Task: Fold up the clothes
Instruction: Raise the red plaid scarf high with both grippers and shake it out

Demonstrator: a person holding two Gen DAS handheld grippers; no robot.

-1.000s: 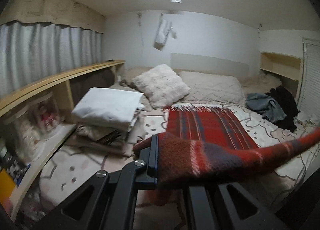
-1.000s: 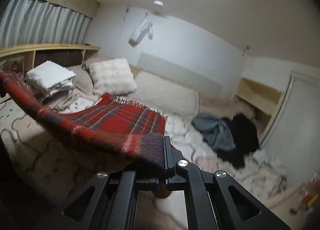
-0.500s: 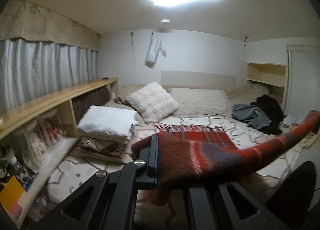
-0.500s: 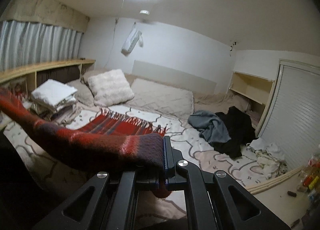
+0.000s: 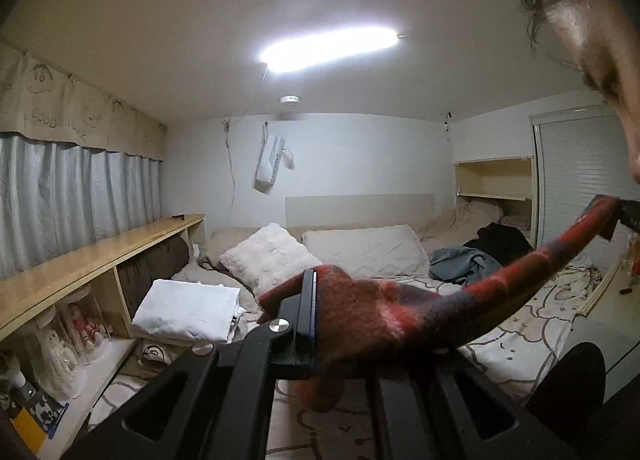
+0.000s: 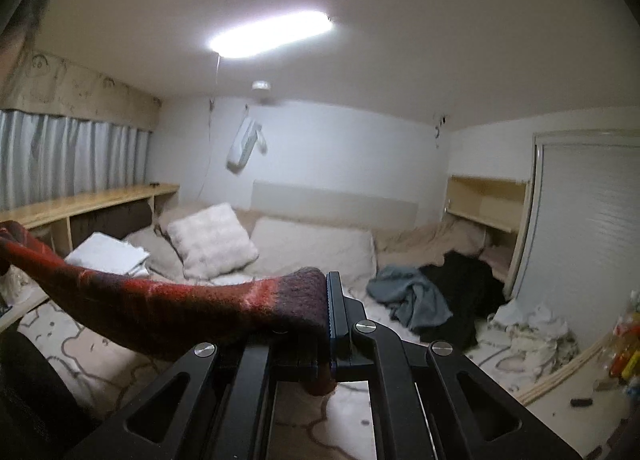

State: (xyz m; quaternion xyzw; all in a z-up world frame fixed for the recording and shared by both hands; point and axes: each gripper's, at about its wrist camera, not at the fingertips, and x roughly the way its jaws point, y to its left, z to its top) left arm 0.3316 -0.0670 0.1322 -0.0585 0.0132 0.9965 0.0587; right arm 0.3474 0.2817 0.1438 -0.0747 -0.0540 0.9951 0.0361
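Both grippers raised plaid blanket (image 5: pixel 400 316) off bed; no readable writing.

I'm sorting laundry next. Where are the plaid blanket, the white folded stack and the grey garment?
plaid blanket (image 5: pixel 400 320): left wrist view, clamped end.
white folded stack (image 5: pixel 186 312): left wrist view, top sheet.
grey garment (image 6: pixel 412 296): right wrist view, crumpled middle.

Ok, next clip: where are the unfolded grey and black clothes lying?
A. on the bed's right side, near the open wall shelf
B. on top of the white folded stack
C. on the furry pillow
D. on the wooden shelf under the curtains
A: the grey garment and the black garment lie heaped on the bed at its right side, below the open wall shelf.
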